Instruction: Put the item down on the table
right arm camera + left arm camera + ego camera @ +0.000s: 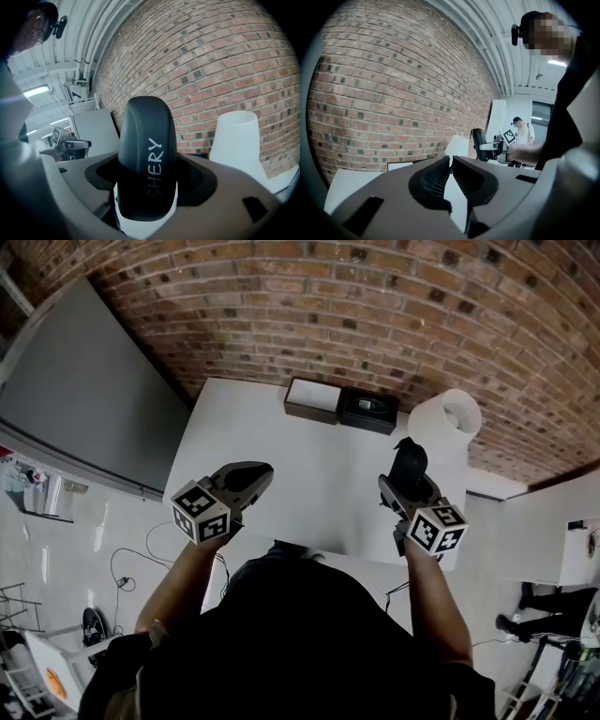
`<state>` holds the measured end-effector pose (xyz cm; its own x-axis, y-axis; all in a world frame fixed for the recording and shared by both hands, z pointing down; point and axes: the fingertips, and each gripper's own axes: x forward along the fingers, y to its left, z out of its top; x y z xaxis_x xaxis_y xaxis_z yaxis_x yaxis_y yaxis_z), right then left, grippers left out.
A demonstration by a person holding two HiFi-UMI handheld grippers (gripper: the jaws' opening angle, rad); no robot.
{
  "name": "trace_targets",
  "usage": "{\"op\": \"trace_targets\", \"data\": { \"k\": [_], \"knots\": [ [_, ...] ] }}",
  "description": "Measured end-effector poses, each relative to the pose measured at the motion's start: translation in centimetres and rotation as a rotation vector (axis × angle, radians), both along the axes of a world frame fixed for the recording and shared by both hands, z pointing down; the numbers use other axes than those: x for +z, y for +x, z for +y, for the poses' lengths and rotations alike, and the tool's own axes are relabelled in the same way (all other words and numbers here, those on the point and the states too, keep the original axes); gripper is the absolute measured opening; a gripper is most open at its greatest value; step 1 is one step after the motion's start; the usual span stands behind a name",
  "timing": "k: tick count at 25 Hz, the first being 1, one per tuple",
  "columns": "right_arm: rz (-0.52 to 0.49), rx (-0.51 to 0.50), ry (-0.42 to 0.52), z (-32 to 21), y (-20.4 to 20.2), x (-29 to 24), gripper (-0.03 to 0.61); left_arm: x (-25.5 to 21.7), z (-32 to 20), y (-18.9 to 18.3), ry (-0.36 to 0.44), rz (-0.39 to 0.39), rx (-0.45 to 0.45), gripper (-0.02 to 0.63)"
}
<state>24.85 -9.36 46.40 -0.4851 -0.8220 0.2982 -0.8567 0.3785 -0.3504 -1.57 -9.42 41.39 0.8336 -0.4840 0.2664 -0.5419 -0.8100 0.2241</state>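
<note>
Hovering above the white table (309, 474), the right gripper (403, 488) clamps the black SHERY-marked item (147, 164), not yet set down, the left gripper (451, 171) pinched closed and empty; lowering and release remain.

red-brown brick wall (375, 296); white table (309, 484); black item (147, 154) lettered white; black-and-white patterned marker cubes (202, 512).

Item: smooth matte-black rounded-top object (147, 154), its narrow edge lettered "SHERY" in white, reading bottom to top.
Pose: upright, clamped between the jaws of the right gripper (148, 180).
Location: over the right side of the white table (309, 456); whether it touches the tabletop cannot be told.
</note>
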Motion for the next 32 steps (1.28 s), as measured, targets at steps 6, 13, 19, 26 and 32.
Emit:
{"op": "trace_targets", "data": {
  "k": [6,13,19,26,32],
  "knots": [
    [0.005,0.029,0.002,-1.0,-0.2,-0.2,0.353,0.4,-1.8,-0.5,-0.004,0.007,0.020,0.040],
    [0.016,0.068,0.004,-2.8,-1.2,-0.9,0.353,0.0,-4.6,-1.3,-0.002,0.020,0.061,0.040],
    [0.033,0.112,0.002,-3.9,-1.5,-1.1,0.353,-0.2,-6.7,-2.0,-0.003,0.025,0.093,0.040],
    [0.045,0.144,0.008,-5.1,-2.1,-1.4,0.353,0.0,-8.6,-2.7,-0.013,0.021,0.127,0.040],
    [0.050,0.154,-0.001,-5.6,-2.8,-1.2,0.353,0.1,-9.9,-2.7,-0.018,0.023,0.150,0.040]
  ]
}}
